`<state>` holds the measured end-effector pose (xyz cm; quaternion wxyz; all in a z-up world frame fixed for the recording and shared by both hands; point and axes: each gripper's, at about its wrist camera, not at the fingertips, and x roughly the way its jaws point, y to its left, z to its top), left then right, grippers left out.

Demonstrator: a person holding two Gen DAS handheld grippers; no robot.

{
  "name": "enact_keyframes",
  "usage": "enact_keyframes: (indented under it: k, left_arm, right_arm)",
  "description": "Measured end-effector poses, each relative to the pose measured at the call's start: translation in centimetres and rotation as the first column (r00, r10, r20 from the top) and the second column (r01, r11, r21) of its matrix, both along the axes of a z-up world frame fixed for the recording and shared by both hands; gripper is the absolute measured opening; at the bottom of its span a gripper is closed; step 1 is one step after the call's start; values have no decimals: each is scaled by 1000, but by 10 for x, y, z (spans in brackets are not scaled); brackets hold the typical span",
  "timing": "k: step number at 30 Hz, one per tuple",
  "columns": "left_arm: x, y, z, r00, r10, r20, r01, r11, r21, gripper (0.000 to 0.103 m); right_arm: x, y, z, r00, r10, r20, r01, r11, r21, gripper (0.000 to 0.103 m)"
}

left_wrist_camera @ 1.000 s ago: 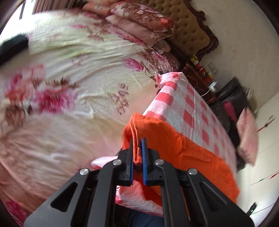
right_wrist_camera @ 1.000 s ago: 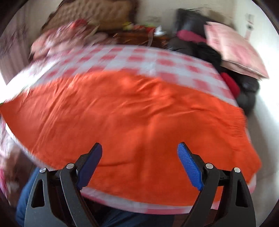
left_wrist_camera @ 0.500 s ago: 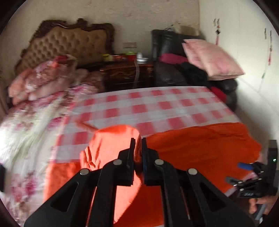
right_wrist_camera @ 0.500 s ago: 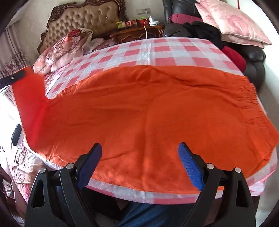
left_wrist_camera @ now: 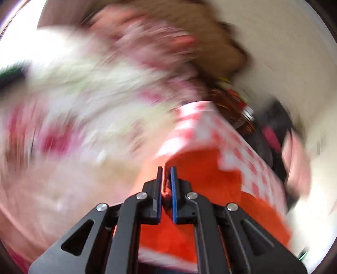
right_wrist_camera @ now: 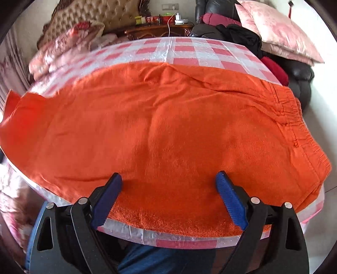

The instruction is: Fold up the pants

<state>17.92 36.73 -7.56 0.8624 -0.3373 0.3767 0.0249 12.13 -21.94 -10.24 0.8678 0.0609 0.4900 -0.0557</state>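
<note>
Orange pants (right_wrist_camera: 168,126) lie spread across a table with a red-and-white checked cloth (right_wrist_camera: 189,50); the elastic waistband (right_wrist_camera: 294,118) is at the right. My right gripper (right_wrist_camera: 169,179) is open and empty, just above the pants' near edge. My left gripper (left_wrist_camera: 166,170) is shut on a pinch of the orange pants (left_wrist_camera: 202,175) at the table's left end. The left wrist view is heavily blurred by motion.
A bed with a floral cover (left_wrist_camera: 73,105) lies left of the table. Pillows (right_wrist_camera: 69,42) and a tufted headboard (right_wrist_camera: 94,12) stand behind. A wooden nightstand (right_wrist_camera: 158,27) and a dark sofa with a pink cushion (right_wrist_camera: 280,31) are at the back right.
My left gripper has swung round with the pants' leg end still pinched, and its view now faces the bed. My right gripper has moved closer over the pants and stays open.
</note>
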Motion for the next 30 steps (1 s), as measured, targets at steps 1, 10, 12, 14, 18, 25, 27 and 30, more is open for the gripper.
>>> enact_keyframes:
  k: [1, 10, 12, 14, 18, 25, 27, 30]
  left_arm:
    - [-4, 14, -25, 999, 11, -40, -13, 998, -57, 9]
    - [-45, 65, -132, 988, 138, -63, -149, 807, -572, 68]
    - [-49, 64, -155, 988, 129, -80, -148, 696, -702, 66]
    - [-54, 60, -165, 991, 120, -57, -121, 633, -765, 60]
    - [-56, 43, -173, 996, 86, 1, -46, 545, -837, 55]
    - [-32, 29, -161, 996, 29, 81, 53, 528, -847, 32]
    - [-29, 29, -162, 997, 28, 72, 46, 533, -845, 26]
    - [-34, 34, -159, 996, 51, 73, 34, 544, -839, 19]
  right_arm:
    - [0, 0, 0, 1000, -1, -4, 1, 1000, -4, 89]
    - [5, 1, -2, 999, -1, -41, 0, 1000, -26, 89]
    - [5, 3, -2, 999, -2, -44, 0, 999, -38, 90]
    - [7, 4, -2, 999, -5, -48, 4, 999, -32, 91]
    - [7, 4, -3, 999, -2, -50, 1, 999, -34, 92]
    - [5, 5, -3, 999, 4, -40, -5, 999, -37, 92]
    - [5, 5, -3, 999, 2, -38, -3, 999, -37, 92]
    - [5, 5, -3, 999, 1, -34, -3, 999, -36, 93]
